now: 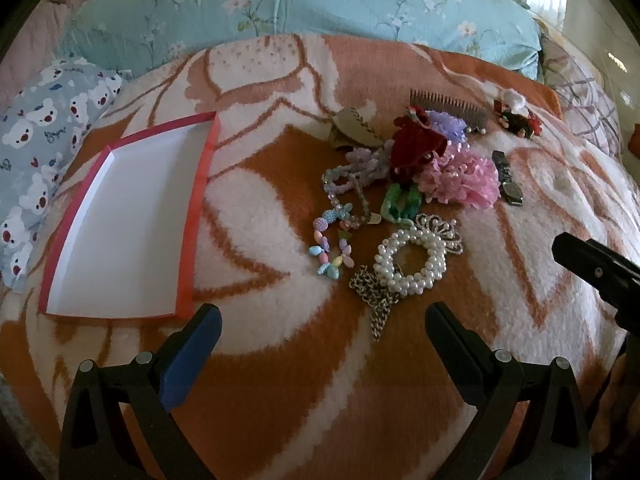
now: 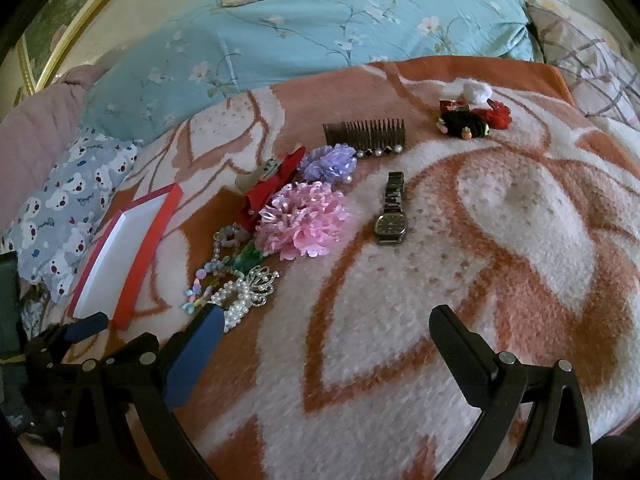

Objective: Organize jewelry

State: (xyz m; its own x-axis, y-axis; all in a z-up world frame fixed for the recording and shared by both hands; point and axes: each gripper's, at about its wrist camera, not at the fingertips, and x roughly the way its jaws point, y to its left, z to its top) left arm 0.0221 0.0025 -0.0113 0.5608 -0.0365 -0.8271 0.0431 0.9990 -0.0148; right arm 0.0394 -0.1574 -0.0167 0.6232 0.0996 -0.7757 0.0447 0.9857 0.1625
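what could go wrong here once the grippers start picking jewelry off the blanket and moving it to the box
1. The pearl bracelet overlaps the metal chain and touches the silver brooch, so lifting one may drag the others.
2. The beaded necklace is looped through the pile and could snag.
3. The red-rimmed box looks shallow and sits on the soft blanket, so it may tip or slide.

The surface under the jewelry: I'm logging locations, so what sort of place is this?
Most likely a bedroom: the jewelry lies on a fleecy blanket spread over a bed, with a floral quilt and a bear-print pillow behind.
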